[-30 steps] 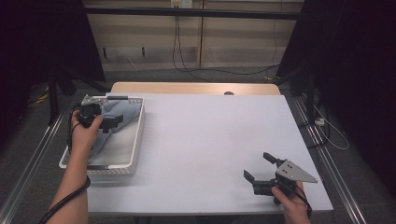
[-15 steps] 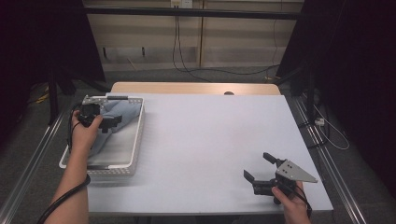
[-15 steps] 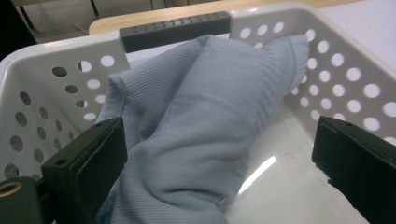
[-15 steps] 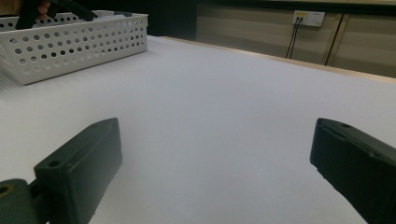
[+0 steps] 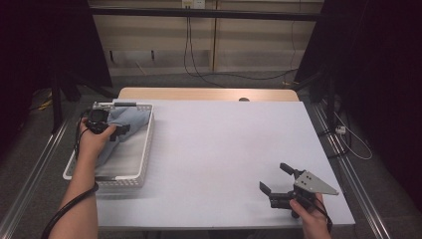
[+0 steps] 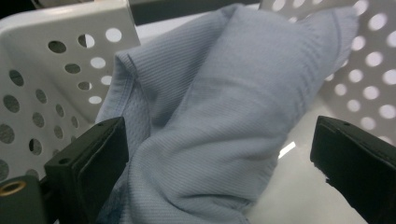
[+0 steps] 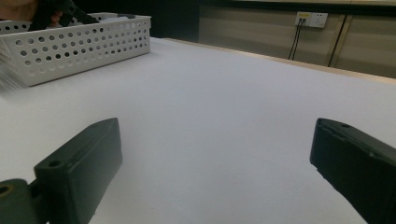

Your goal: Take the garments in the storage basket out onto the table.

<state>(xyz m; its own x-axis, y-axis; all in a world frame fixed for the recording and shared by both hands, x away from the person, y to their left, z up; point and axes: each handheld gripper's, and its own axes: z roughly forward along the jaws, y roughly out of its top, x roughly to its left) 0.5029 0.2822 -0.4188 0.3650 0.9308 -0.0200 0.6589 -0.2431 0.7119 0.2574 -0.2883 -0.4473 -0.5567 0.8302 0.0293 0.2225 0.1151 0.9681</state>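
Jaws wide on both: the left gripper (image 6: 219,163) straddles the blue cloth (image 6: 224,107) in the white basket (image 5: 142,149) at nine o'clock; next, pinching it. The right gripper (image 5: 276,181) waits at five o'clock.

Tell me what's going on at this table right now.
A person works with a gripper in each hand. The left gripper is down in the white perforated basket at the table's left side, jaws open around a bunched light blue cloth, not yet closed on it. The right gripper waits open and empty over the bare white table near the front right corner.
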